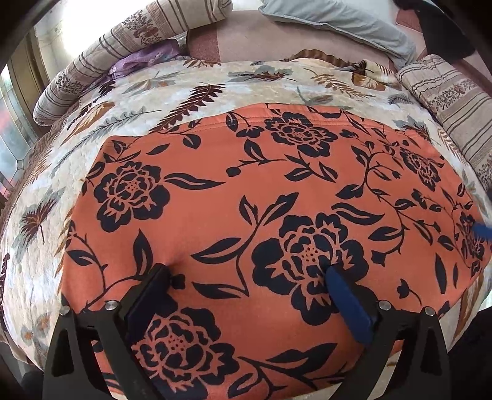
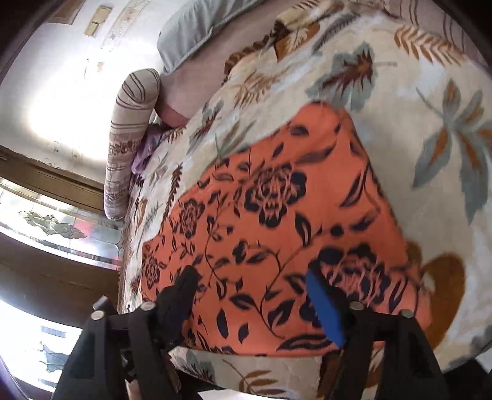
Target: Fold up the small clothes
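An orange garment with black flowers (image 1: 246, 184) lies spread flat on a leaf-patterned blanket (image 1: 153, 92). My left gripper (image 1: 246, 270) is open, jaws wide, both fingertips resting on the cloth near its front edge; the left fingertip (image 1: 163, 270) dents the fabric. A blue fingertip of the right gripper (image 1: 482, 229) shows at the garment's right edge. In the blurred right wrist view the same garment (image 2: 276, 215) lies below my right gripper (image 2: 251, 274), which is open over the cloth's near corner and clamps nothing.
Striped bolsters lie at the bed's far left (image 1: 107, 52) and right (image 1: 455, 101). A grey pillow (image 1: 338, 21) and a purple cloth (image 1: 144, 58) sit beyond the blanket. The bed edge and a window (image 2: 46, 215) are on the left.
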Motion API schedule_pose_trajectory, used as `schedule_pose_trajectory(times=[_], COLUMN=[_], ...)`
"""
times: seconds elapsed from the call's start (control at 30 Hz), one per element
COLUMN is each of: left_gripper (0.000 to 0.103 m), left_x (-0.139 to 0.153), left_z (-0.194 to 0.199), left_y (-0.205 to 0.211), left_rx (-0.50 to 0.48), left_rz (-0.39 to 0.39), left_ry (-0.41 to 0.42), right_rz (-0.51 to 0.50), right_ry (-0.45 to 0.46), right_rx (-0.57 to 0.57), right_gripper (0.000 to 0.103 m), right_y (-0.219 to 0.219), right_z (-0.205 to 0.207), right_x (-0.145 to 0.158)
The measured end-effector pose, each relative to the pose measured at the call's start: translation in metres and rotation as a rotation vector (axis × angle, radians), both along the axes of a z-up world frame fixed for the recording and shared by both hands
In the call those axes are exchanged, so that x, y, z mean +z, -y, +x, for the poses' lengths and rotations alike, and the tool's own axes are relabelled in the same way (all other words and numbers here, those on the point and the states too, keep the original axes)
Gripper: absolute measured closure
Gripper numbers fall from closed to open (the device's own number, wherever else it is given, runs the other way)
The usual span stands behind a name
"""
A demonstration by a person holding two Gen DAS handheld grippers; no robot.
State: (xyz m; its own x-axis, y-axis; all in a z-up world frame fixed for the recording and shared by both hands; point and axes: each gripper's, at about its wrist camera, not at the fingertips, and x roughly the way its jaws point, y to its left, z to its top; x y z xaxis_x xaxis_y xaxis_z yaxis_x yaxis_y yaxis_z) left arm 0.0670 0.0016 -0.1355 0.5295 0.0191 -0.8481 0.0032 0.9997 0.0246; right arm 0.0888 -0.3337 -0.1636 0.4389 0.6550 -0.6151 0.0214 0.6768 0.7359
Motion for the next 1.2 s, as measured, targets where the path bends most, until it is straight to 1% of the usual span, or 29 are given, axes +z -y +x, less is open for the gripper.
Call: schedule_pose_trajectory(times=[0.07, 0.1, 0.13, 0.2, 0.33, 0.4, 0.47, 0.57, 0.67, 0.73, 0.83, 0.93, 1.03, 1.2], left_gripper=[0.001, 0.001, 0.001, 0.001, 0.001, 0.001, 0.001, 0.001, 0.001, 0.001, 0.001, 0.001, 0.001, 0.001], left_x=[0.005, 0.008, 0.011, 0.017, 0.022, 0.024, 0.024, 0.020, 0.020, 0.022, 0.021, 0.019, 0.021, 0.033], left_z=[-0.006, -0.011, -0.016, -0.024, -0.035, -0.041, -0.046, -0.049, -0.048, -0.046, -0.042, -0.033, -0.024, -0.015], left_y=[-0.004, -0.005, -0.007, -0.012, -0.023, -0.028, -0.032, -0.037, -0.039, -0.037, -0.036, -0.032, -0.024, -0.009], left_rx=[0.016, 0.018, 0.019, 0.029, 0.066, 0.073, 0.086, 0.104, 0.109, 0.106, 0.105, 0.108, 0.104, 0.094], left_rz=[-0.004, -0.006, -0.008, -0.010, -0.029, -0.035, -0.024, -0.032, -0.038, -0.035, -0.044, -0.045, -0.030, -0.022], left_ry=[0.002, 0.006, 0.019, 0.037, 0.030, 0.030, 0.036, 0.019, 0.017, 0.025, 0.030, 0.018, 0.016, 0.047], right_rz=[-0.039, 0.007, 0.020, -0.003, 0.024, 0.051, 0.072, 0.130, 0.175, 0.198, 0.209, 0.220, 0.246, 0.251], right_ry=[-0.068, -0.049, -0.042, -0.045, 0.014, 0.025, 0.023, -0.029, -0.069, -0.067, -0.080, -0.096, -0.101, -0.093], right_rx=[-0.036, -0.076, -0.100, -0.140, -0.175, -0.186, -0.199, -0.223, -0.258, -0.279, -0.291, -0.312, -0.333, -0.331], right_gripper=[0.029, 0.030, 0.030, 0.028, 0.028, 0.028, 0.028, 0.028, 0.028, 0.028, 0.028, 0.028, 0.028, 0.027], right_y=[0.000, 0.006, 0.011, 0.015, 0.023, 0.023, 0.024, 0.031, 0.036, 0.041, 0.045, 0.048, 0.051, 0.049], right_z=[-0.009, -0.017, -0.022, -0.034, -0.057, -0.069, -0.080, -0.090, -0.086, -0.084, -0.080, -0.073, -0.064, -0.047], right_x=[-0.026, -0.032, -0.031, -0.022, -0.006, -0.007, -0.010, -0.026, -0.038, -0.040, -0.043, -0.047, -0.050, -0.049])
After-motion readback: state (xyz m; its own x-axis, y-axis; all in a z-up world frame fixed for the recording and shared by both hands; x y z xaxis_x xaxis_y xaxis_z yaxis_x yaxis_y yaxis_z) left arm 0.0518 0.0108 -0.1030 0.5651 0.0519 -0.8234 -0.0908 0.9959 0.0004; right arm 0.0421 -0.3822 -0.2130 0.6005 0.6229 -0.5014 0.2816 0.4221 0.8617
